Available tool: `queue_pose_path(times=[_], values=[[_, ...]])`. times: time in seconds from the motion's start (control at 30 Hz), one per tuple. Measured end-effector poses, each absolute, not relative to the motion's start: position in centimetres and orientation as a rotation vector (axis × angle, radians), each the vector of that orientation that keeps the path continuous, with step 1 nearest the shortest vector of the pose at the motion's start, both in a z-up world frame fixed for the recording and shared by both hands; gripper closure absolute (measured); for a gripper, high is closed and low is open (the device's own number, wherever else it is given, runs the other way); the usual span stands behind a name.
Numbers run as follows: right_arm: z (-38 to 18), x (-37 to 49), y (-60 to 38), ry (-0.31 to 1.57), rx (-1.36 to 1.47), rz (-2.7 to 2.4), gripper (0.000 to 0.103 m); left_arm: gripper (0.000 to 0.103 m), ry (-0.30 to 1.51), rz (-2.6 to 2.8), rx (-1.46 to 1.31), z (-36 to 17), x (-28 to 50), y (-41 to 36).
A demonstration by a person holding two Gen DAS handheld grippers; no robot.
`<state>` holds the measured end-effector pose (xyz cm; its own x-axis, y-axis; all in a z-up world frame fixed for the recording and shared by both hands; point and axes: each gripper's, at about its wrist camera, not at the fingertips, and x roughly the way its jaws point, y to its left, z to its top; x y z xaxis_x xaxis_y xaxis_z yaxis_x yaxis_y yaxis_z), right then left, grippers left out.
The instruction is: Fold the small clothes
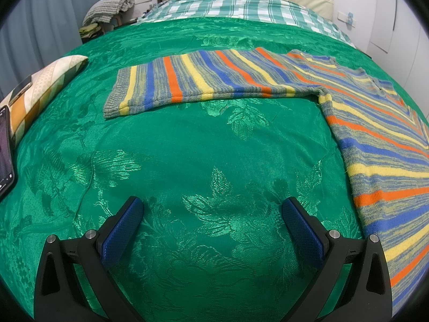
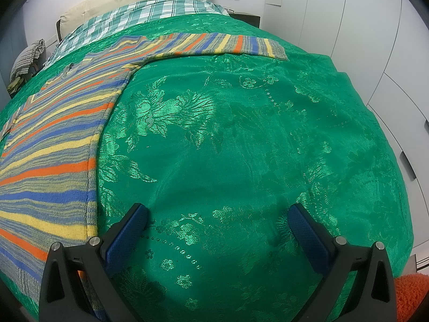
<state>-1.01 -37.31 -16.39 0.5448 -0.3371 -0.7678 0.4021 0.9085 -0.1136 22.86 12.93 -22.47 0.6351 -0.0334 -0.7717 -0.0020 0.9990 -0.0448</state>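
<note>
Left gripper: hanging wide open over the green bedspread, its blue pads gripping nothing.
Right gripper: likewise gaping wide, holding nothing, its left finger sitting just beside the sweater's side edge.
Striped sweater: lying flat on the bedspread, between the two grippers, one sleeve stretching out past the left gripper, the other sleeve reaching out past the right one.
Cut off: the sweater's body is running out of both views, so its hem is showing only partly.
Beyond the sweater: a checked blanket is lying toward the headboard.
Hard to make out: a dark phone is sitting at the frame edge, left of the sweater, beside a patterned cushion.
</note>
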Motion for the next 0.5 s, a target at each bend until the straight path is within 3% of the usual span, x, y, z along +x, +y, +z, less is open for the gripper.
queue_pose_path(times=[0.33,0.43,0.5], values=[[-16.2,-0.9,-37.3,0.902,0.078,-0.439,0.000,0.000,0.883,-0.018,-0.043,-22.5,22.8,12.9],[-14.4,-1.0,-37.7,0.913,0.115,-0.392,0.001,0.000,0.883,-0.018,-0.043,-22.5,22.8,12.9],[-11.9,-1.4,-38.8,0.820,0.209,-0.335,0.001,0.000,0.883,-0.018,-0.043,-22.5,22.8,12.9]])
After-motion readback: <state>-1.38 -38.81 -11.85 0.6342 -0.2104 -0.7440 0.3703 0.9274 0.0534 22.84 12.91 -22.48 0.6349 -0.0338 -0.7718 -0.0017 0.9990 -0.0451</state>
